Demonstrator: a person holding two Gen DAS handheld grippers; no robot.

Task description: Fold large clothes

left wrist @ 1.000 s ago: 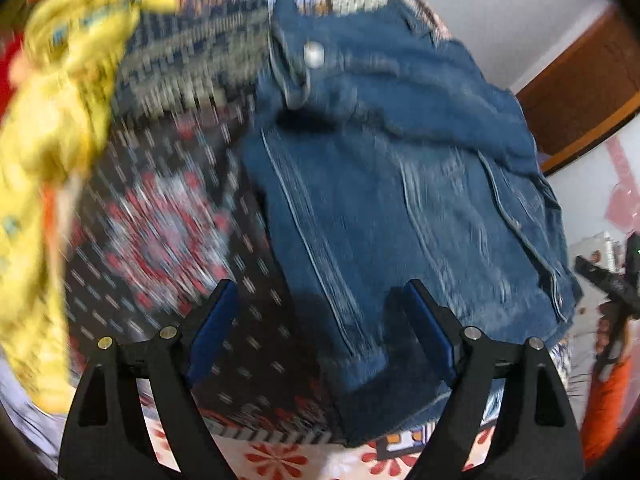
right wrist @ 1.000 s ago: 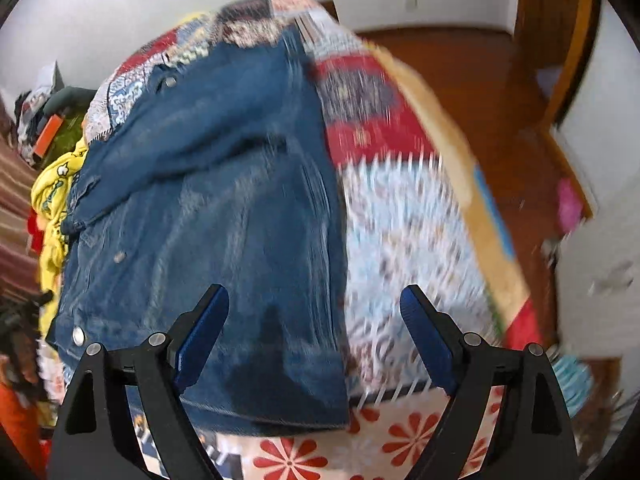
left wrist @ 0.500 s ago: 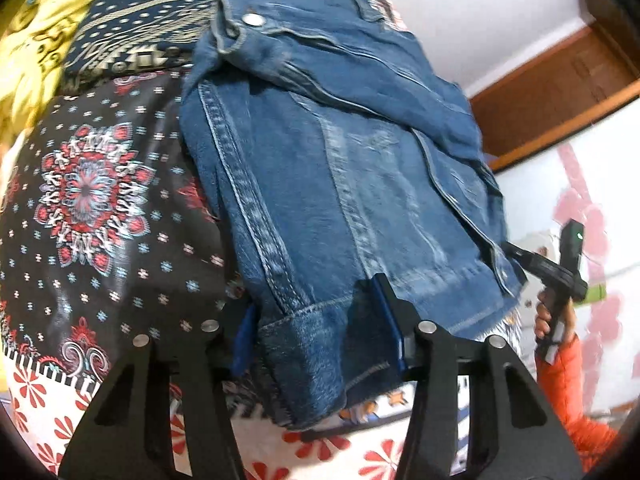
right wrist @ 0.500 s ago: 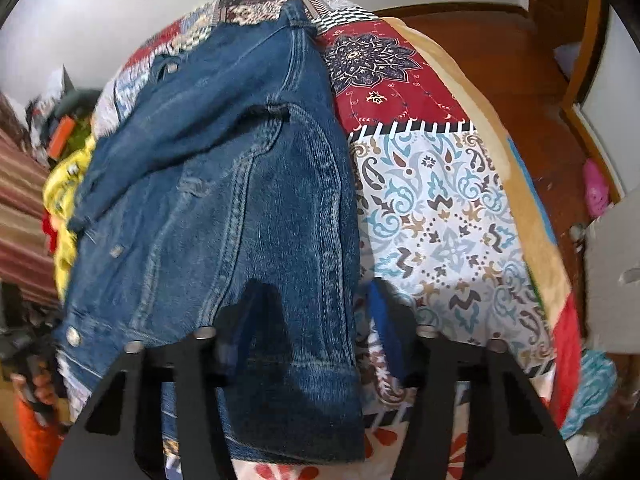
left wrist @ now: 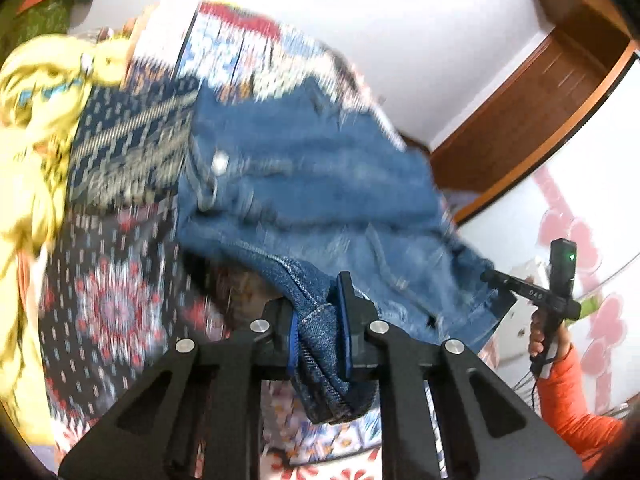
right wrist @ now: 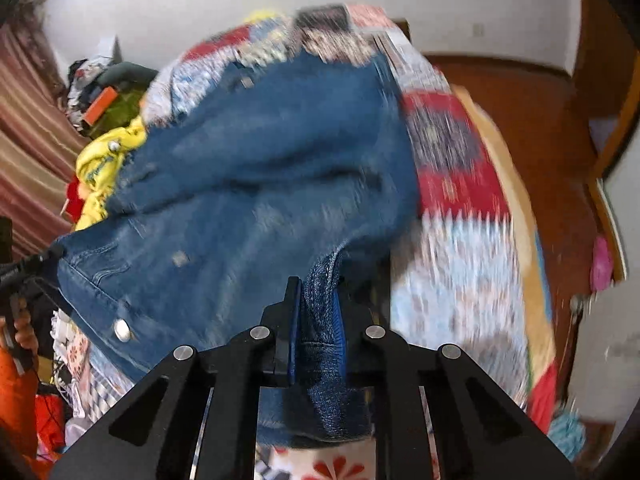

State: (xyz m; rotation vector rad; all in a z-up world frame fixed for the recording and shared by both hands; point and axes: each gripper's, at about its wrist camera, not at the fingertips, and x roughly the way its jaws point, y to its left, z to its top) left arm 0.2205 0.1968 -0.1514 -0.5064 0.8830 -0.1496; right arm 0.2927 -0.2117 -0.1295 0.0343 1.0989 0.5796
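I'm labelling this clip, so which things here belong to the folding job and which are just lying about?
In the job:
- denim jacket, its hem lifted off the bedspread
- left gripper, shut on the hem
- right gripper, shut on the hem

Lying about:
- patchwork bedspread
- yellow garment
- orange box

Blue denim jacket (left wrist: 320, 184) on patterned bedspread, near hem corners lifted, bunched

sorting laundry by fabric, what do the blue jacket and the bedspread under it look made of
Jacket: looks like denim, matte mid-blue with faded streaks, raised seams and metal snap buttons. Bedspread: probably thin printed cotton, matte patchwork patterns; motion blur hides its weave.
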